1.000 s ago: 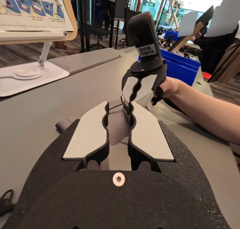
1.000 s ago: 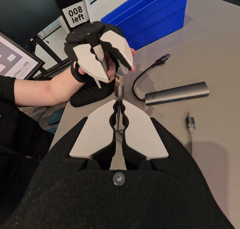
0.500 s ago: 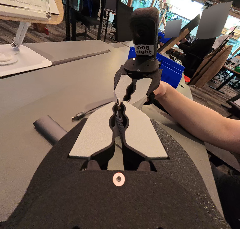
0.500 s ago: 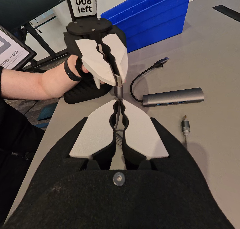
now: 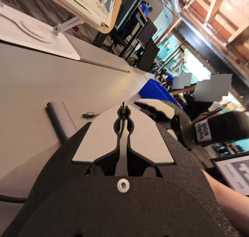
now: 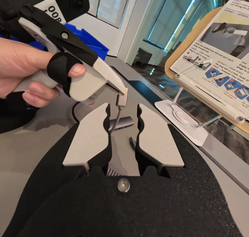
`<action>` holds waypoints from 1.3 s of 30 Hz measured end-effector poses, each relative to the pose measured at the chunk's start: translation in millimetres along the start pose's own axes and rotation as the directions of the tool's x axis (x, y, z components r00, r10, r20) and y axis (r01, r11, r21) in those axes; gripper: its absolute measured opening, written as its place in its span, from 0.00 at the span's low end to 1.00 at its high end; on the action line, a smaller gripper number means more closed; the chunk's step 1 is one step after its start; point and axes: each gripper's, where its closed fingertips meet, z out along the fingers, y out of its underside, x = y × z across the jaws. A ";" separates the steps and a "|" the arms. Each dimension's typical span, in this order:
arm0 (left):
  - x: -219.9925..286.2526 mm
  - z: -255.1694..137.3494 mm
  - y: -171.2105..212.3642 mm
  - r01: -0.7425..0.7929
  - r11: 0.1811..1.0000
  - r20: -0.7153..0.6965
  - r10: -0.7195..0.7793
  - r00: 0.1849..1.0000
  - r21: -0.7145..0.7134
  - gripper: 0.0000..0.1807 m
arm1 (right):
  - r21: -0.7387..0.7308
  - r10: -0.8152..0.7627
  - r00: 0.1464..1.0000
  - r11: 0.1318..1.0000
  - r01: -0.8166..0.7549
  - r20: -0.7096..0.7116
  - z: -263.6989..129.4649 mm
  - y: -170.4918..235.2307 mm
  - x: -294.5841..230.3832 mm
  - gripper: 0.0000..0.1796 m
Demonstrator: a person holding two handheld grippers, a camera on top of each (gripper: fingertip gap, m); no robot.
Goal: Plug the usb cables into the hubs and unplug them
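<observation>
Left gripper [image 5: 123, 106] clamps the plug [image 6: 122, 100] at its fingertips; right gripper [image 6: 124, 106] is spread, cable [image 6: 117, 120] between its fingers.

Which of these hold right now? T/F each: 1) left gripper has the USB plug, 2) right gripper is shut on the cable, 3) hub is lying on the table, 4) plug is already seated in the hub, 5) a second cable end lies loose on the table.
1. True. The left gripper is shut on the USB plug.
2. False. The right gripper is open, with the cable hanging between its fingers.
3. True. The hub lies on the table.
4. False. The plug is held in the air above the hub.
5. True. A second cable end lies beside the hub.
</observation>
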 end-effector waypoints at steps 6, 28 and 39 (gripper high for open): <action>-2.5 -1.9 -1.0 0.187 0.982 -0.083 -0.185 0.979 0.020 0.02 | 0.088 0.071 0.996 0.994 -0.066 -0.051 9.6 -4.7 3.9 0.19; 2.6 -5.4 -7.5 0.507 0.862 -0.299 -0.482 0.823 0.005 0.02 | 0.246 -0.024 0.994 0.968 0.048 -0.103 15.6 -16.3 -1.1 0.14; 7.0 -4.1 -6.3 0.541 0.841 -0.341 -0.514 0.787 -0.022 0.02 | 0.260 -0.007 0.997 0.965 0.028 -0.080 14.7 -16.7 -0.3 0.10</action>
